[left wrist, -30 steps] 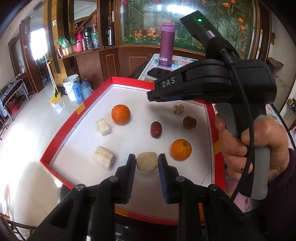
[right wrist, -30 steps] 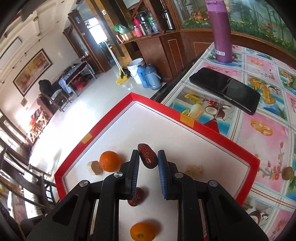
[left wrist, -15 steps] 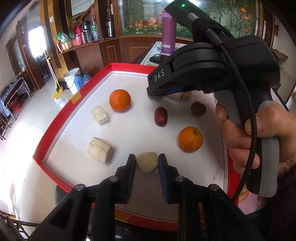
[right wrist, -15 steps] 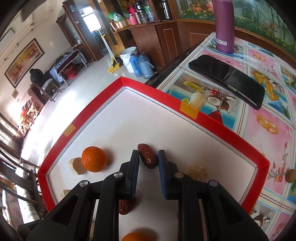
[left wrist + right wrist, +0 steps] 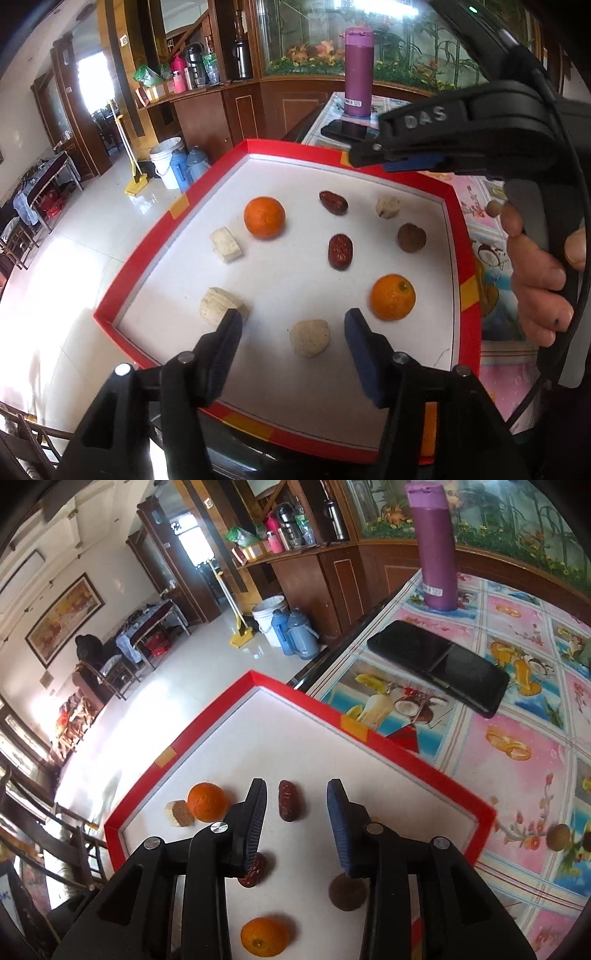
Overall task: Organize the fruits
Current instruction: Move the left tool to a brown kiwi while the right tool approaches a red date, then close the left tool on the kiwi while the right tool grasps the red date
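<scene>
A red-rimmed white tray (image 5: 173,206) holds the fruit. My left gripper (image 5: 293,345) is open, with a beige lump (image 5: 309,338) lying on the tray between its fingers. My right gripper (image 5: 297,812) is open above the far part of the tray; a red date (image 5: 290,805) lies on the tray between its fingers, also seen in the left wrist view (image 5: 333,202). A second date (image 5: 340,252), two oranges (image 5: 264,217) (image 5: 393,297), a brown walnut (image 5: 411,237) and pale pieces (image 5: 226,244) (image 5: 220,305) (image 5: 388,206) lie around.
A purple flask (image 5: 436,550) and a black phone (image 5: 439,664) sit on the flowered tablecloth (image 5: 517,746) beyond the tray. A small brown nut (image 5: 559,836) lies on the cloth to the right. The tray's left side overhangs the floor.
Both grippers have opened. The left let go of the beige lump and the right let go of the red date; both pieces now lie on the tray.
</scene>
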### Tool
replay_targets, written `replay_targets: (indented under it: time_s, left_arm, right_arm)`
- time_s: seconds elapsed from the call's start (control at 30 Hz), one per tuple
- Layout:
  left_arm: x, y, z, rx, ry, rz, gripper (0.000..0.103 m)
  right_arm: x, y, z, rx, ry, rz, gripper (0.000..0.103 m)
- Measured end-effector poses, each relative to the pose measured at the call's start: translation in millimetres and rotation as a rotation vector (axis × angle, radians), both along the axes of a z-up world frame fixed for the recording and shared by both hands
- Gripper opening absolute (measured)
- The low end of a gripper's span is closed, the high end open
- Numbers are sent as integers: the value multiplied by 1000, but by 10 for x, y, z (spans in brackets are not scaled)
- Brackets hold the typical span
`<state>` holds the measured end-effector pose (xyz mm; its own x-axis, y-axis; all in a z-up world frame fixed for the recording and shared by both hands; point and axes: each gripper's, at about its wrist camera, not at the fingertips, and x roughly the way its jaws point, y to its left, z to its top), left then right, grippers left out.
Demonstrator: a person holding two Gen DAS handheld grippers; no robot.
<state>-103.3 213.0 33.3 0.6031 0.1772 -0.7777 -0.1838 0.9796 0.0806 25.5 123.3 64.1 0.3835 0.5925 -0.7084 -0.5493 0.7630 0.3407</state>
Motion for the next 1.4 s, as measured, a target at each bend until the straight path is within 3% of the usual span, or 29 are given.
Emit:
replay_targets:
  time_s: [0.27, 0.5, 0.67, 0.87, 1.03, 1.4]
  left_arm:
    - [139, -290, 338, 32, -86, -40, 78]
    - [409, -895, 423, 33, -94, -166, 86]
    - [641, -1282, 357, 34, -60, -218, 86]
    - [847, -1559, 220, 20, -17, -242, 86]
    - [887, -1638, 154, 17, 5, -257, 86]
    - [959, -1626, 137, 22, 17, -252, 86]
  right_arm:
    - [284, -1061, 131, 63, -11, -164, 33]
    - [433, -2100, 81, 88, 26, -324, 33]
    - [507, -2545, -38, 75, 74, -365, 33]
    - [599, -2611, -292, 42, 175, -318, 33]
    - [652, -2535, -429, -16, 189, -320, 33]
    - [625, -2328, -525, -159, 122, -318, 33]
